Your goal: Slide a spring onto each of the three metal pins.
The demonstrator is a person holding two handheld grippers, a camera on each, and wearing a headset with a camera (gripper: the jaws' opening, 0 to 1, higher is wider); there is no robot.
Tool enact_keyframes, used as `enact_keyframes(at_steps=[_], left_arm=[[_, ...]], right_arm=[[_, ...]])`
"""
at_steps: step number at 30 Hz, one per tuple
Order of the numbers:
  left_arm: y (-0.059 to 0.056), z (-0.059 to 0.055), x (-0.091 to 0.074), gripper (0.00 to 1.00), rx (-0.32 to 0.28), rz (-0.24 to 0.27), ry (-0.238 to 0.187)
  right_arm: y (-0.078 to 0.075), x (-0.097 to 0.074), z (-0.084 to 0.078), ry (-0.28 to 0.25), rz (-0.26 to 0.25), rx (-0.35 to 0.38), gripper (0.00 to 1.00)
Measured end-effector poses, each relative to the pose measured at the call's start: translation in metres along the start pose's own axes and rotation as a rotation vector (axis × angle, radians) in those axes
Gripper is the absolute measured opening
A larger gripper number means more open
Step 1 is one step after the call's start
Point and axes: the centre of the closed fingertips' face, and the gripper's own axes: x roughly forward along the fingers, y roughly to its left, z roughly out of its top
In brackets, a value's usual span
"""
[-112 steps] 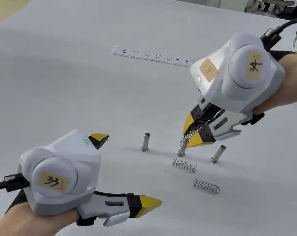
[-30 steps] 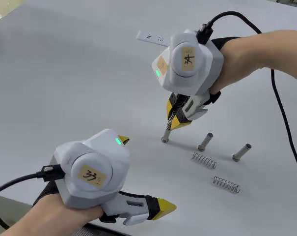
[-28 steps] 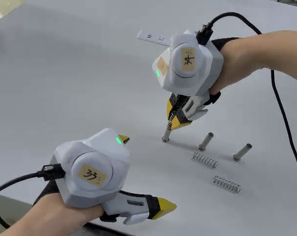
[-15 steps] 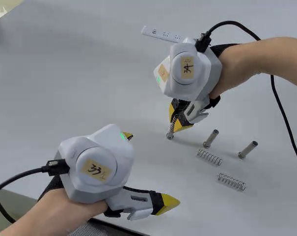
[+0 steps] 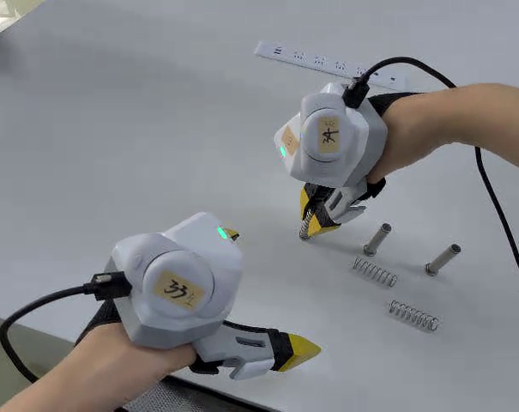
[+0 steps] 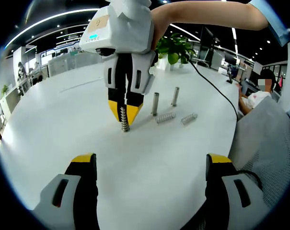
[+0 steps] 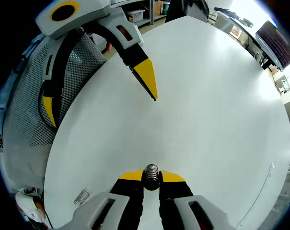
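Left gripper [image 5: 268,290] hung released near the bench's [image 5: 113,129] front edge, open surface to its left. I found the right gripper [image 5: 315,225] clenched on a spring [image 5: 306,227], lower than a second before, sleeving the first pin [image 5: 304,236]. Beside it lay the near loose spring [image 5: 413,315] and far loose spring [image 5: 375,272], then the bare middle pin [image 5: 377,239] and right pin [image 5: 443,259].

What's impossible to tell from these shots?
- Head view: what is inside the held spring, covered by the right gripper jaws.
- Right gripper view: how far down the spring reaches; its top coil and the jaws block that.
- Head view: where the power strip ends, behind the cable and forearm.
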Motion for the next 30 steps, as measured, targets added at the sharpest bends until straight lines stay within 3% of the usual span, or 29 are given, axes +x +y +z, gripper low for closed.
enact_keyframes(at_steps=[14, 17, 24, 30], left_arm=[[0.000, -0.001, -0.001, 0.93, 0.000, 0.000, 0.002], [0.000, -0.001, 0.000, 0.93, 0.001, -0.001, 0.001], [-0.002, -0.001, 0.000, 0.93, 0.003, -0.008, 0.001], [-0.004, -0.001, 0.001, 0.93, 0.008, -0.019, 0.007]], right_arm=[[0.002, 0.002, 0.004, -0.015, -0.011, 0.014, 0.11], [0.000, 0.004, 0.007, -0.045, -0.023, 0.053, 0.25], [-0.009, 0.003, 0.005, -0.077, -0.086, 0.044, 0.73], [-0.011, 0.000, 0.006, -0.140, -0.106, 0.089, 0.92]])
